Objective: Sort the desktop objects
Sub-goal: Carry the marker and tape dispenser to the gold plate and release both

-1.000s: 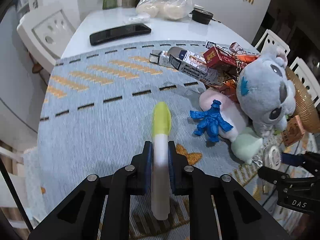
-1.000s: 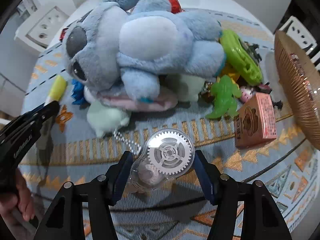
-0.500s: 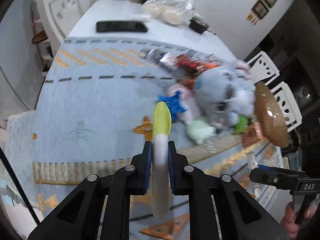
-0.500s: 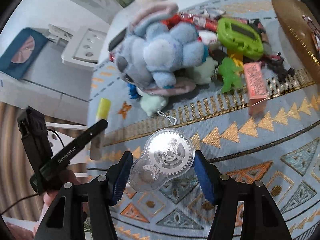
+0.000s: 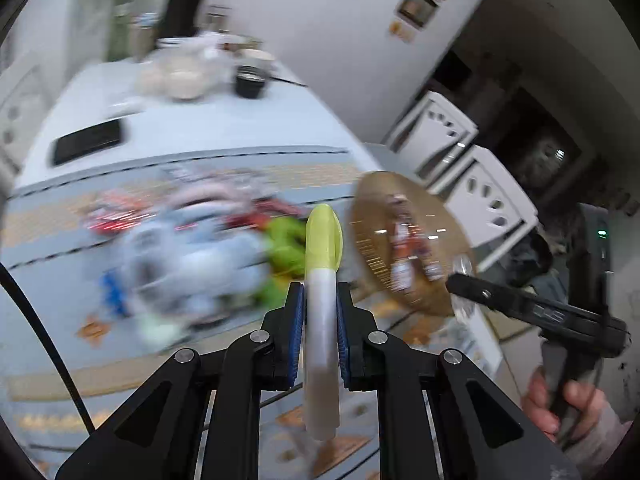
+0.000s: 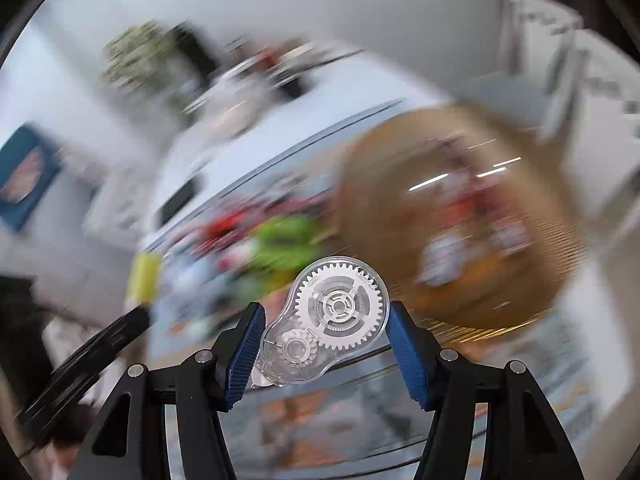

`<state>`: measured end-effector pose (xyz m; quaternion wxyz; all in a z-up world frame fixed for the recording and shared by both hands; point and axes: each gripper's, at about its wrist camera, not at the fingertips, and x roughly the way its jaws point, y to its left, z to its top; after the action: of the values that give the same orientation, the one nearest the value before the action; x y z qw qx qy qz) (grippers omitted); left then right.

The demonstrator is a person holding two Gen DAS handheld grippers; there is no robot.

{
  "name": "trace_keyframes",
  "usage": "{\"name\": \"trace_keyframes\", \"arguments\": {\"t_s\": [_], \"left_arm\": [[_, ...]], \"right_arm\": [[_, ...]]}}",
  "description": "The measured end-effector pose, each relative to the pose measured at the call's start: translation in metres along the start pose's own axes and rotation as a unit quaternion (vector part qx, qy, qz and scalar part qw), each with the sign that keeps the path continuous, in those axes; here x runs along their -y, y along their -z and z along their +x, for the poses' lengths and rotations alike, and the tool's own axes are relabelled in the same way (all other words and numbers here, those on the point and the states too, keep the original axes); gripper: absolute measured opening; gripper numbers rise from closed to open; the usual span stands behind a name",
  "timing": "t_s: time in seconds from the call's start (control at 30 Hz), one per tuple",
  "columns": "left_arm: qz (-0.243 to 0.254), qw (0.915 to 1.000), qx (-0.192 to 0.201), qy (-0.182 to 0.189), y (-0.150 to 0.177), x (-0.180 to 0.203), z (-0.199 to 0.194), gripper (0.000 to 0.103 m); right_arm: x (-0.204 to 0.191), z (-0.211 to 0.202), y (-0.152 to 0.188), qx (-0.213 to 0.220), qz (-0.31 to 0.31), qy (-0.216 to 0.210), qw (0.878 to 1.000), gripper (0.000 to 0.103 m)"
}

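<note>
— While both hands hang above the table, what has the left gripper [image 5: 318, 332] got?

— A highlighter [image 5: 321, 320], white barrel with a yellow-green cap. The blue pads are pinched tight on the barrel, cap pointing away from the hand, over the patterned cloth [image 5: 52, 240].

— And the right gripper [image 6: 324, 340]?

— Its jaws stand about half apart, pressed on either side of a clear correction-tape dispenser [image 6: 328, 322]; you can see the white gear wheels inside it. It is lifted off the table too.

— Where is everything else?

— The pile sits on the cloth beyond the highlighter: a grey-blue plush toy [image 5: 192, 256], something bright green [image 5: 286, 246] just right of it, red packets at the far side. All blurred, so I can't name them better. A round woven basket [image 5: 372, 240] stands at the right end of the cloth with a few small red and white things in it.

— Anything further back?

— A black remote [image 5: 86, 146] on the bare white table, a clear bag [image 5: 182, 76] and a dark jar [image 5: 250, 80] near the far edge. White chairs [image 5: 476, 204] stand right of the basket.
</note>
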<state>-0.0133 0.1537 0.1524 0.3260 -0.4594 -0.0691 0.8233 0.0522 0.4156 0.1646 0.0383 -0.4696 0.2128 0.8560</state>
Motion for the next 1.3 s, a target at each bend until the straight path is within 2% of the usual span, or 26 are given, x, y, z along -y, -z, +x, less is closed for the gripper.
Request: {"name": "trace_keyframes", "arguments": {"t_s": [0.07,0.23,0.47,0.53,0.63,0.7,0.8,0.93,1.03,1.17,1.3], "left_arm": [[0.001,0.9997,-0.014,0.022,-0.012,0.024,0.029,0.012],[0.006,0.9977,-0.047,0.047,-0.025,0.069,0.092,0.012],[0.006,0.9958,-0.085,0.033,-0.028,0.094,0.153,0.013],[-0.015,0.9937,-0.105,0.035,-0.027,0.09,0.169,0.027],[-0.071,0.9886,-0.122,0.053,-0.027,0.077,0.181,0.027],[-0.092,0.9863,-0.123,0.06,-0.028,0.071,0.179,0.027],[-0.097,0.9862,-0.116,0.068,-0.028,0.066,0.167,0.027],[-0.101,0.987,-0.102,0.072,-0.024,0.058,0.143,0.027],[-0.108,0.9866,-0.094,0.077,-0.019,0.051,0.125,0.027],[-0.111,0.9884,-0.082,0.063,-0.007,0.036,0.093,0.027],[-0.146,0.9861,-0.071,0.034,0.014,0.005,0.058,0.027]], "right_arm": [[0.028,0.004,-0.02,0.006,0.023,0.045,0.999,0.061],[0.092,0.015,-0.045,-0.016,0.057,0.084,0.995,0.061],[0.128,0.04,-0.056,-0.057,0.073,0.085,0.992,0.061],[0.14,0.046,-0.057,-0.065,0.091,0.066,0.992,0.061],[0.151,0.049,-0.06,-0.078,0.101,0.051,0.99,0.062],[0.152,0.042,-0.062,-0.068,0.097,0.052,0.992,0.071],[0.154,0.034,-0.064,-0.058,0.096,0.047,0.993,0.071],[0.152,0.034,-0.061,-0.079,0.097,0.024,0.992,0.071],[0.14,0.034,-0.054,-0.093,0.08,0.024,0.992,0.071],[0.114,0.029,-0.043,-0.093,0.054,0.014,0.994,0.071],[0.084,0.023,-0.036,-0.085,0.028,-0.011,0.996,0.071]]}}
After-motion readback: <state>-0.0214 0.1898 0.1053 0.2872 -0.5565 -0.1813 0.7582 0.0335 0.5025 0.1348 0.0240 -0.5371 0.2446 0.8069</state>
